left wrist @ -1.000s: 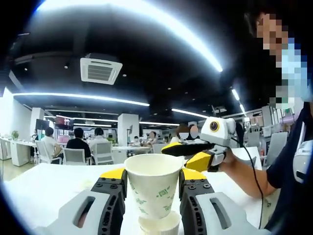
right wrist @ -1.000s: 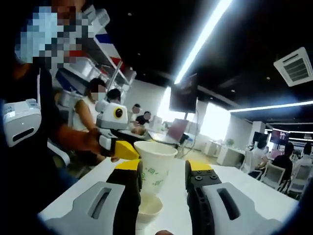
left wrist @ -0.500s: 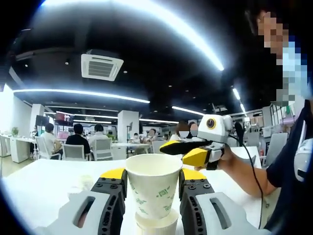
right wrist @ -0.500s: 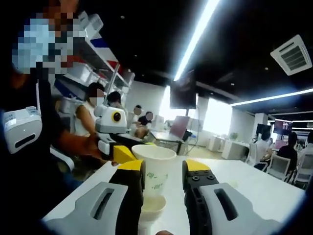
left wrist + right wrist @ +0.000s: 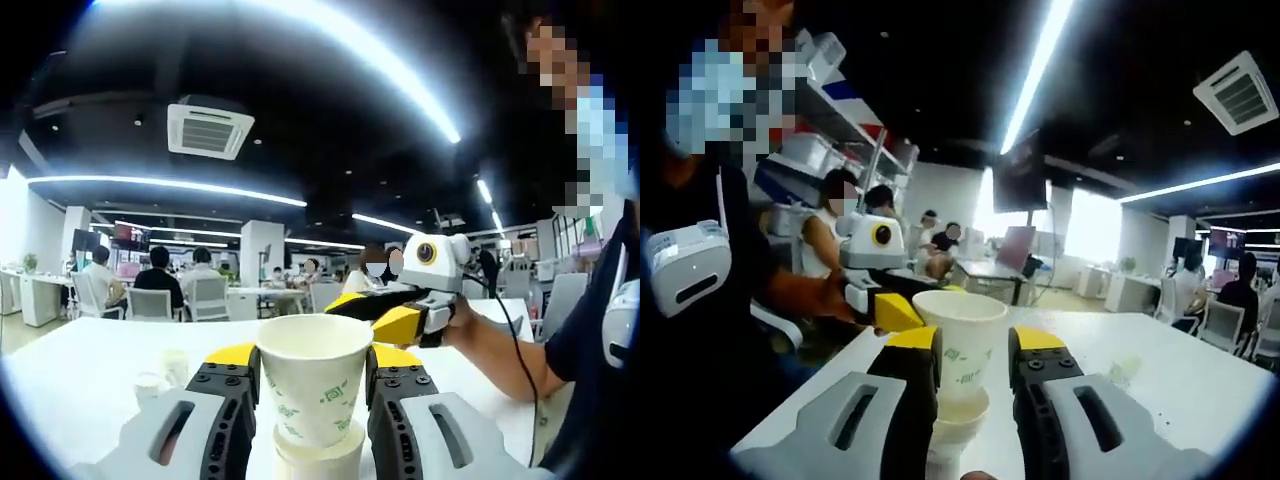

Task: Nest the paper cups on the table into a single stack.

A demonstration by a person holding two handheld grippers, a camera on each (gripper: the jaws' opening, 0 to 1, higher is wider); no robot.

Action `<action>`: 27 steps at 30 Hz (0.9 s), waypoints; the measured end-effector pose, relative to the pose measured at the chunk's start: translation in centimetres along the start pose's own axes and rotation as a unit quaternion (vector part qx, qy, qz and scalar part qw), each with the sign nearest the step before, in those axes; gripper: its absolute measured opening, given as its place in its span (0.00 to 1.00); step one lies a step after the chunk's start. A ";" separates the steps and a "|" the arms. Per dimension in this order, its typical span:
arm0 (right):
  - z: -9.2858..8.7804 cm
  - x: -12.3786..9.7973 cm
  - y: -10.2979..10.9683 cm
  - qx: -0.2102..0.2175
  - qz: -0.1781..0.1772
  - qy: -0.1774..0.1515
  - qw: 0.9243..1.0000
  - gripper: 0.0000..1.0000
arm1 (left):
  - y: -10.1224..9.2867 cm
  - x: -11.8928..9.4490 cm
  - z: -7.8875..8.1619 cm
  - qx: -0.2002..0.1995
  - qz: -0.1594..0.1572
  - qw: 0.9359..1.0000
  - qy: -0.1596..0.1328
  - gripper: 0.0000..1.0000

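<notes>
A white paper cup [image 5: 313, 385] with green print stands upright between the jaws of my left gripper [image 5: 313, 375], which press on its sides. Its base sits in a second cup [image 5: 318, 462] below it. My right gripper [image 5: 372, 308] comes in from the right behind the cup's rim, held by a person's hand. In the right gripper view, a cup [image 5: 962, 345] is pinched between my right gripper [image 5: 973, 360] jaws, over a lower cup [image 5: 958, 425]. My left gripper [image 5: 890, 310] touches its left side. I cannot tell whether both views show the same cup.
The white table [image 5: 80, 375] stretches away on the left, with two small pale objects [image 5: 160, 375] on it. A faint pale object [image 5: 1125, 370] lies on the table [image 5: 1180, 385]. The person [image 5: 590, 330] stands close on one side. Seated people and chairs are far behind.
The lower cup's rim has come up closer around the held cup in both views. My right gripper's jaws have drawn slightly closer together. Both views have shifted a little.
</notes>
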State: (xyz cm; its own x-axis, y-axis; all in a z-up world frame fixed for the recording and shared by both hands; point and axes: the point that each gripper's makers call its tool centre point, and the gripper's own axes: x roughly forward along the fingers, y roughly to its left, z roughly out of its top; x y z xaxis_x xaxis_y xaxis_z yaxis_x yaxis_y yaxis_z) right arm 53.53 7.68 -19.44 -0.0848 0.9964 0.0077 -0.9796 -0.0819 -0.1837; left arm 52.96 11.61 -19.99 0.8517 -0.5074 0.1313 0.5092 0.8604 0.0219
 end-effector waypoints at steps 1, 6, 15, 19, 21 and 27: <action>0.0 0.0 0.0 0.001 0.001 0.000 1.000 0.27 | 0.0 0.0 0.0 0.000 0.000 1.000 0.000 0.45; -0.4 0.2 0.3 0.005 0.008 0.004 1.000 0.27 | -0.2 0.0 0.0 -0.001 -0.002 1.000 -0.001 0.45; -0.4 0.2 0.5 0.017 0.022 -0.004 1.000 0.26 | -0.3 0.1 0.1 -0.001 -0.005 1.000 -0.002 0.44; -0.6 0.2 0.6 0.017 0.026 -0.002 1.000 0.26 | -0.3 0.1 -0.1 -0.004 -0.006 1.000 0.001 0.44; -0.7 0.2 0.6 0.018 0.028 -0.001 0.999 0.26 | -0.3 0.1 -0.2 -0.003 -0.006 1.000 0.003 0.44; -1.1 0.2 0.7 0.017 0.032 0.004 0.999 0.26 | -0.3 0.1 -0.5 -0.003 -0.006 1.000 0.006 0.44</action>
State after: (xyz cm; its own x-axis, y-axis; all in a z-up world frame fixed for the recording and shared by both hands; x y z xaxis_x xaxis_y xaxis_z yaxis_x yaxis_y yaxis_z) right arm 53.00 7.86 -20.61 -0.1465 0.9891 -0.0118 -0.9777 -0.1466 -0.1502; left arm 52.93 11.28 -20.47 0.8464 -0.5188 0.1201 0.5207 0.8536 0.0178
